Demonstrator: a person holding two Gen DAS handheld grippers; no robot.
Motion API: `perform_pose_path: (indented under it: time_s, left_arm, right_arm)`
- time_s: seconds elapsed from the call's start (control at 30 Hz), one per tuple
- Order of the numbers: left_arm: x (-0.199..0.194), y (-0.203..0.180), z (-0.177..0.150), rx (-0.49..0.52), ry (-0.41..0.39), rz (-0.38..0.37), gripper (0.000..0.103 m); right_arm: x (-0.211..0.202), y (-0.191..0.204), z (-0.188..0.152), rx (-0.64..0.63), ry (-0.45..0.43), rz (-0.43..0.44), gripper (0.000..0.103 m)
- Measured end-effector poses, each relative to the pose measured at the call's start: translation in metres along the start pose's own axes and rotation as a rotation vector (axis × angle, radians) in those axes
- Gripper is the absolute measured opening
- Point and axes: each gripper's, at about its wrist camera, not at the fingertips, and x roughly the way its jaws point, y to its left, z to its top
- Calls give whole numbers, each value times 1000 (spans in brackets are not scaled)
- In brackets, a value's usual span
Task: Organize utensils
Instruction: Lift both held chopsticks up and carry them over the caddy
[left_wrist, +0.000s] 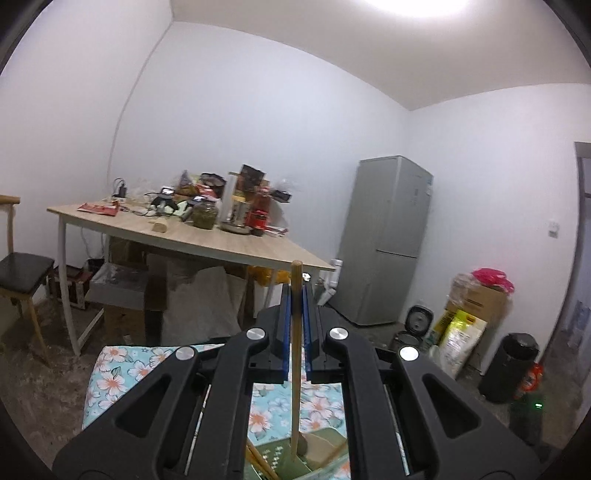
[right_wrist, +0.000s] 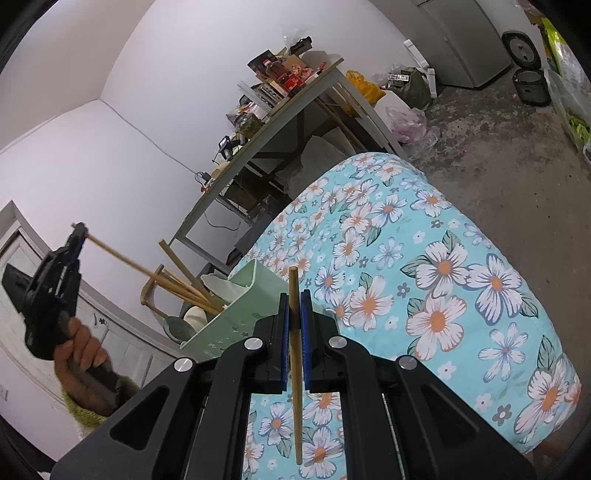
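Observation:
My left gripper (left_wrist: 296, 291) is shut on the upper end of a long wooden stick (left_wrist: 295, 387). The stick hangs down into the pale green utensil holder (left_wrist: 284, 459) at the bottom edge. In the right wrist view the left gripper (right_wrist: 79, 230) is raised at the left in a person's hand (right_wrist: 79, 349). Its stick (right_wrist: 147, 271) slants down into the green holder (right_wrist: 221, 321) among several wooden utensils and a white spoon. My right gripper (right_wrist: 294, 299) is shut on a single chopstick (right_wrist: 296, 406) above the floral cloth (right_wrist: 424, 295), just right of the holder.
The floral cloth covers a rounded surface with concrete floor (right_wrist: 517, 147) beyond it. Farther back stands a wooden table (left_wrist: 221, 240) crowded with jars and bottles. A chair (left_wrist: 22, 269) stands at the left. A grey fridge (left_wrist: 388, 240), bags, a box and a black bin (left_wrist: 511, 365) line the right wall.

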Motion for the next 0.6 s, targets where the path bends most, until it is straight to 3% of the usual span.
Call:
perform_pose_path:
  time_s: [0.17, 0.3, 0.47, 0.6]
  left_arm:
    - [24, 4, -19, 9, -1, 56, 5]
    - [37, 8, -40, 1, -6, 60, 5]
    - [44, 15, -67, -24, 45, 56, 6]
    - [35, 21, -72, -42, 46, 57, 21]
  right_arm:
    - [6, -5, 1, 11, 12, -5, 6]
    - [11, -8, 2, 18, 26, -9, 6]
    - [14, -8, 2, 17, 34, -14, 6]
    - [14, -7, 2, 12, 31, -18, 6]
